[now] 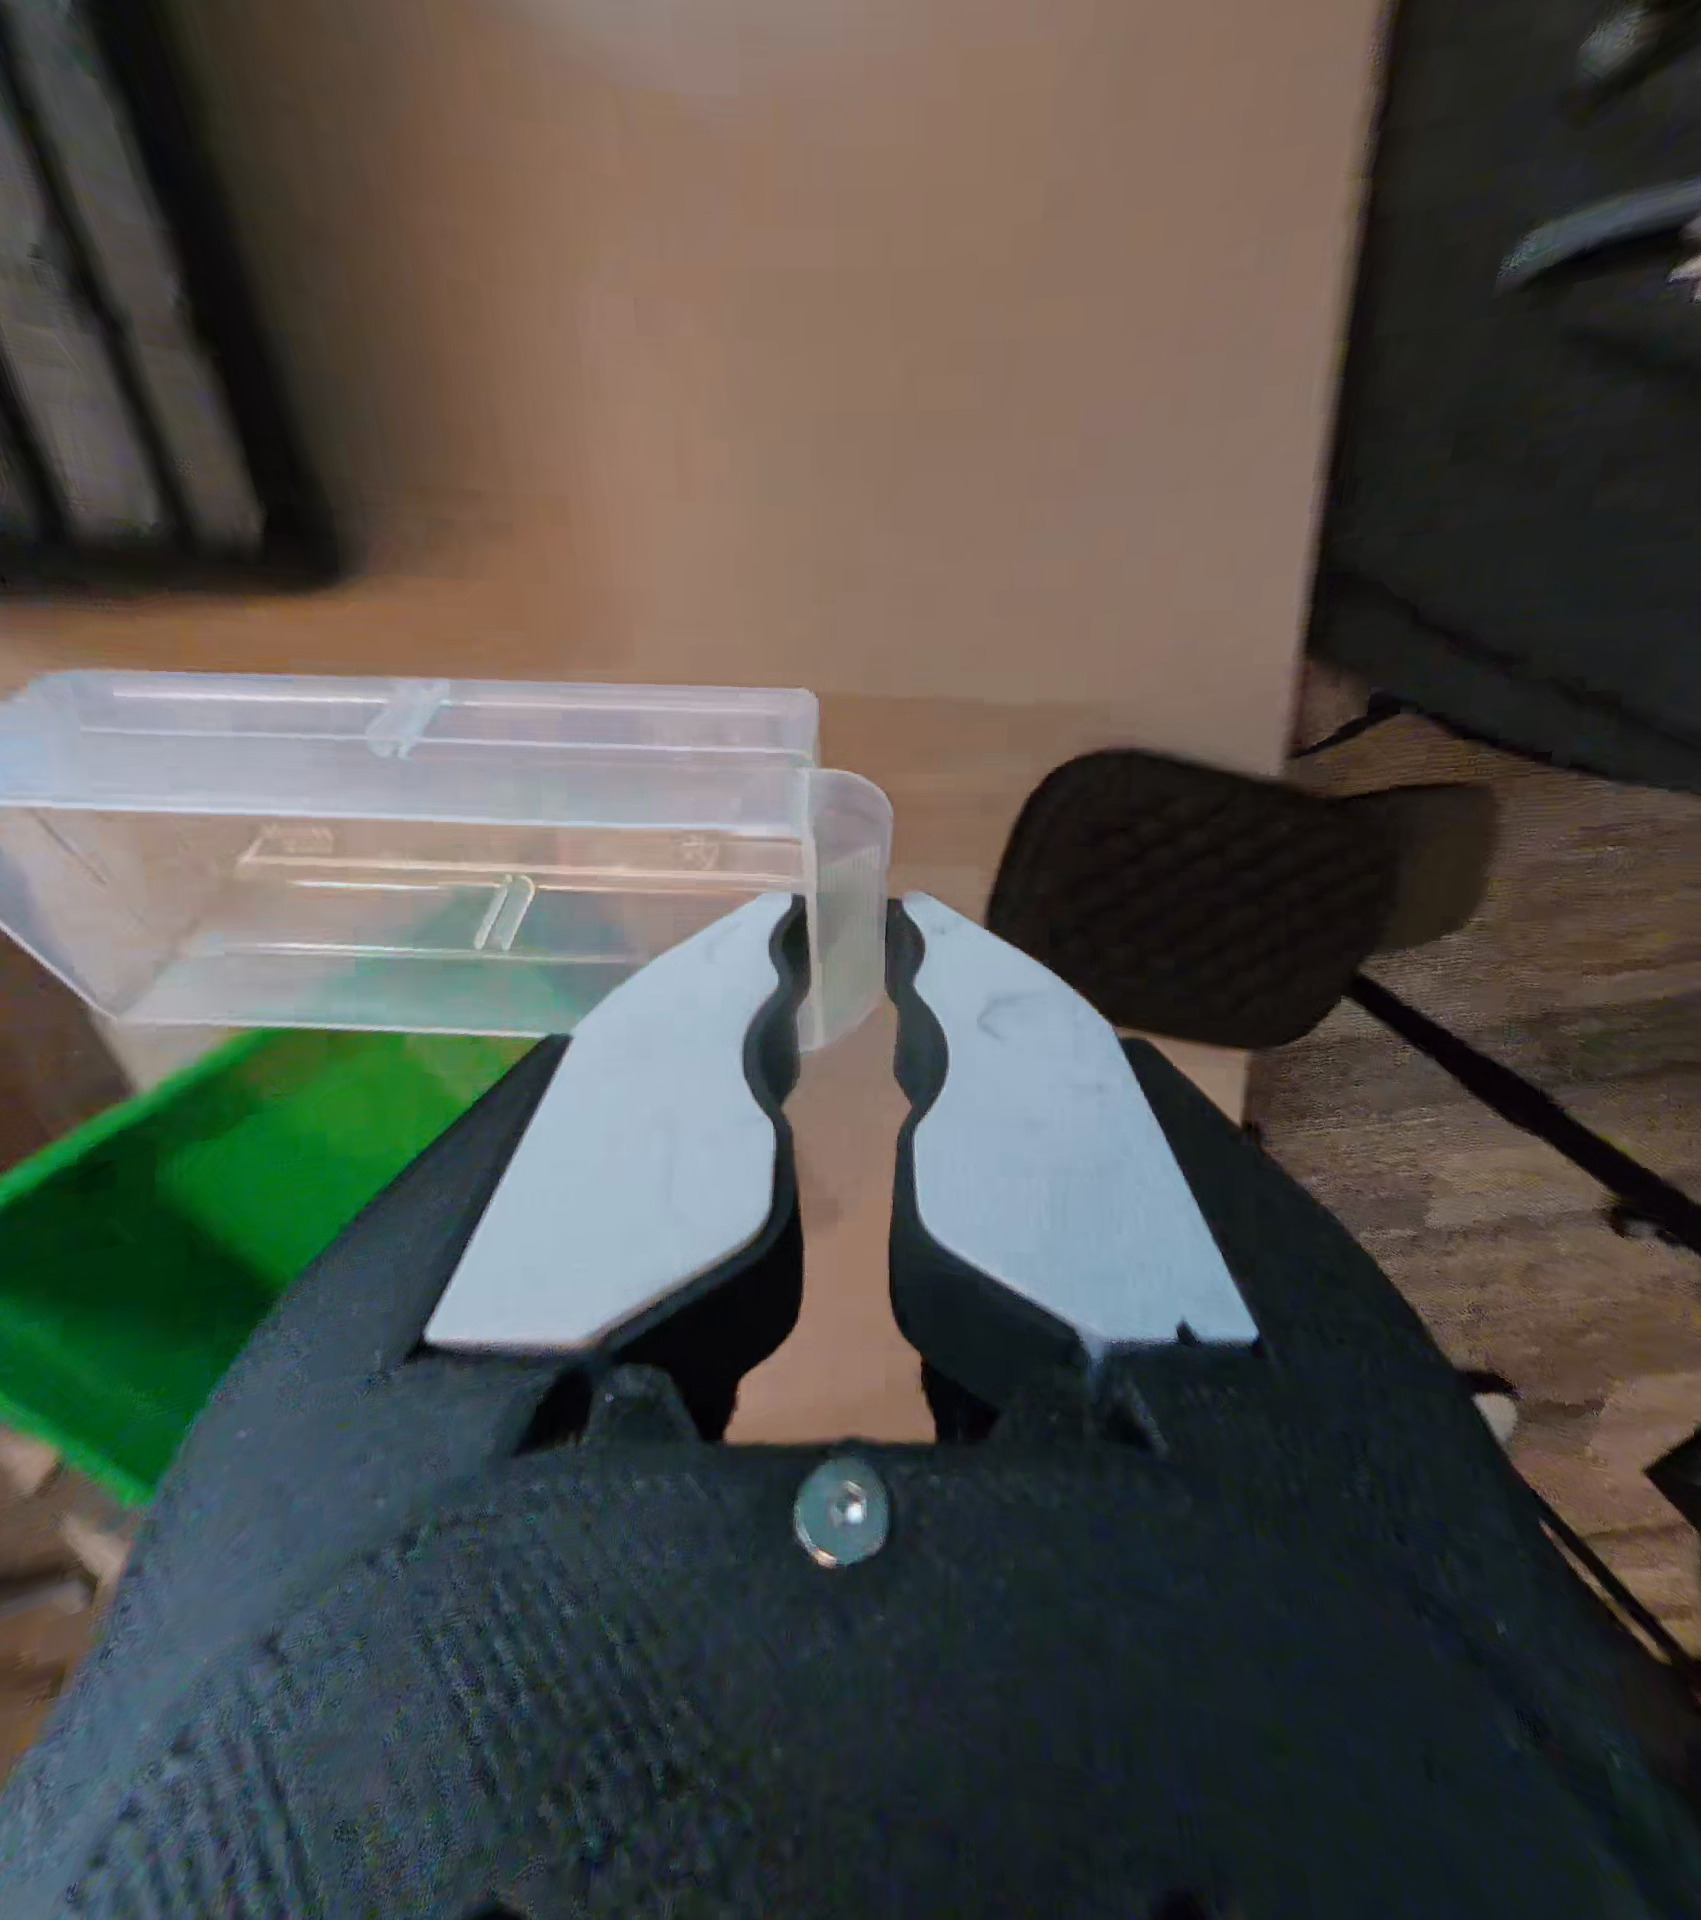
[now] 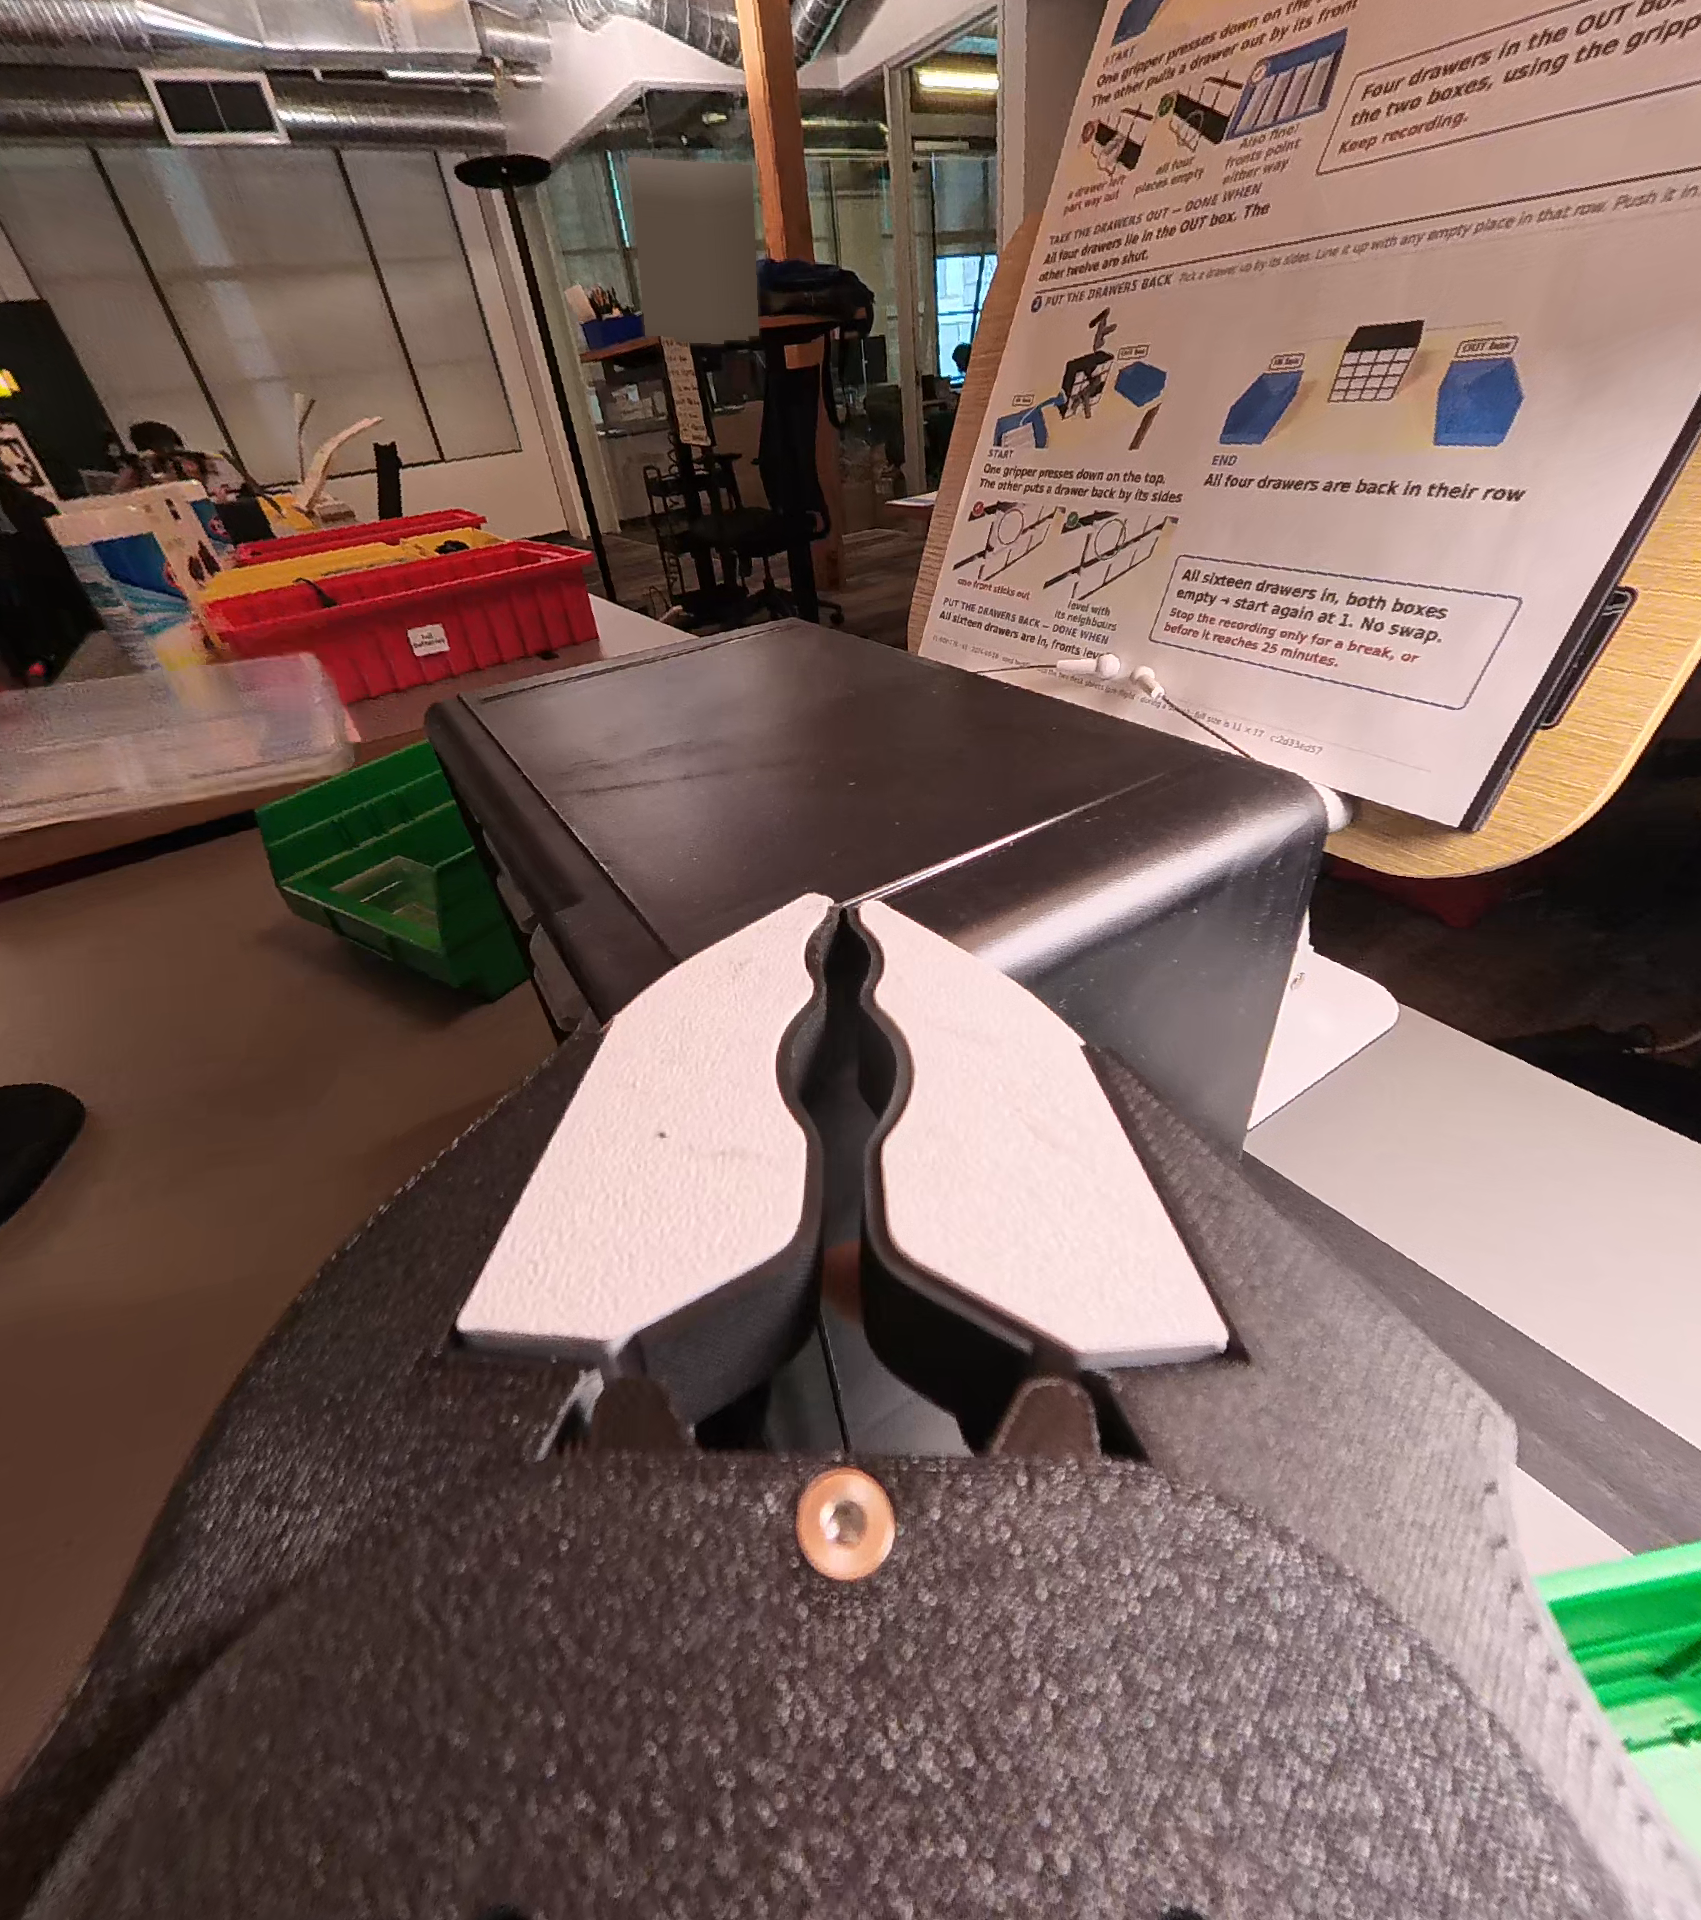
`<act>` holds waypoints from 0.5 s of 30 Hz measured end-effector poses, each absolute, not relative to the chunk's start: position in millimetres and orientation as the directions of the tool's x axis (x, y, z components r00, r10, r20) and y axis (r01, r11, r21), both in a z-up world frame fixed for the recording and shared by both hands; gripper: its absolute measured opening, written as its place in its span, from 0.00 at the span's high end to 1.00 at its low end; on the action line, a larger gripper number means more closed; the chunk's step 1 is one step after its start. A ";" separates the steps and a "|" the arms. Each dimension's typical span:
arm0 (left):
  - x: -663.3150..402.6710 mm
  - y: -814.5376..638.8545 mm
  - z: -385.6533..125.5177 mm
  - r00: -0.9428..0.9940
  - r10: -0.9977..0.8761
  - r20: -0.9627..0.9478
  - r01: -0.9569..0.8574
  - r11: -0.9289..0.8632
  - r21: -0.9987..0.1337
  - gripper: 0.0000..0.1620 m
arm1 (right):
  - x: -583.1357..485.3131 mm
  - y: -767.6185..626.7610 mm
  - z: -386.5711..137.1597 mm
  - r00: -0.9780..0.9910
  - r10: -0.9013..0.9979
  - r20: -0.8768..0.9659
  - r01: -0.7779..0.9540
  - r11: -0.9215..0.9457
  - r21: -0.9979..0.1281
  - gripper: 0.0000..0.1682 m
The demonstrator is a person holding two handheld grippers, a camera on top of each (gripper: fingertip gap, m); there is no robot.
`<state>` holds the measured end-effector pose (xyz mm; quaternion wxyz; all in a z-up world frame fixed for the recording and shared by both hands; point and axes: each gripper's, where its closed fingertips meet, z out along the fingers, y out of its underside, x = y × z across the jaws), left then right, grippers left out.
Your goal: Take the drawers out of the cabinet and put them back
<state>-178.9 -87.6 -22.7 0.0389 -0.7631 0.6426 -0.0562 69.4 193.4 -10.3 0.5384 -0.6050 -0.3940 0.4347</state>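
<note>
Left gripper (image 1: pixel 846 914) is clamped on the rounded front tab of a clear, long, rectangular plastic drawer (image 1: pixel 358 862), which is held in the air above a green plastic bin (image 1: pixel 98 1247) and the tan table surface (image 1: pixel 825 416). In the right wrist view the same drawer (image 2: pixel 119 738) is seen blurred near the left edge of the frame, well apart from the black metal cabinet (image 2: pixel 825 769). Right gripper (image 2: pixel 844 914) is closed with nothing between its fingers; the tips are set at the top of the cabinet near its front edge, and whether contact is made cannot be told. A clear drawer is already lying inside a green bin (image 2: pixel 389 883) just beside the cabinet's left side.

The step in hand is judged to be the setting down of a removed drawer into the green bin. It would be done well if the drawer were kept level, since it is gripped by one end only and could swing down at the far end. The drawer should be lowered until its base is borne by the bin floor before the jaws are parted. The cabinet is best kept steadied from above by the right gripper meanwhile. A white instruction board (image 2: pixel 1345 416) is propped behind the cabinet.
</note>
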 end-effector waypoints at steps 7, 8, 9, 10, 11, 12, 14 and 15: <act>-77.5 -79.2 -20.3 0.051 -0.984 0.171 -0.975 -0.087 -0.206 0.91 | 69.6 193.2 -10.4 0.321 0.943 -0.089 0.020 -0.100 -0.995 1.00; -67.2 -71.4 -22.2 0.060 -0.985 0.162 -0.977 -0.091 -0.192 0.91 | 69.7 193.1 -10.5 0.323 0.942 -0.086 0.021 -0.099 -0.995 1.00; -57.7 -64.0 -23.7 0.072 -0.985 0.156 -0.979 -0.100 -0.176 0.91 | 69.8 193.1 -10.5 0.325 0.942 -0.085 0.022 -0.097 -0.995 1.00; -48.6 -56.9 -24.6 0.089 -0.984 0.152 -0.981 -0.113 -0.160 0.91 | 69.8 193.0 -10.5 0.327 0.941 -0.084 0.023 -0.096 -0.995 1.00; -39.7 -49.8 -25.4 0.109 -0.983 0.148 -0.980 -0.131 -0.147 0.91 | 69.7 192.9 -10.5 0.328 0.941 -0.083 0.023 -0.096 -0.995 1.00; -30.6 -42.8 -25.9 0.128 -0.981 0.144 -0.979 -0.148 -0.140 0.91 | 69.8 193.0 -10.5 0.328 0.941 -0.083 0.023 -0.096 -0.995 1.00; -13.0 -31.9 -27.1 0.145 -0.978 0.146 -0.977 -0.166 -0.138 0.91 | 69.7 193.1 -10.5 0.327 0.941 -0.085 0.022 -0.097 -0.995 1.00; -5.5 -28.8 -27.8 0.144 -0.977 0.156 -0.977 -0.166 -0.135 0.91 | 69.7 193.0 -10.5 0.326 0.941 -0.084 0.022 -0.097 -0.995 1.00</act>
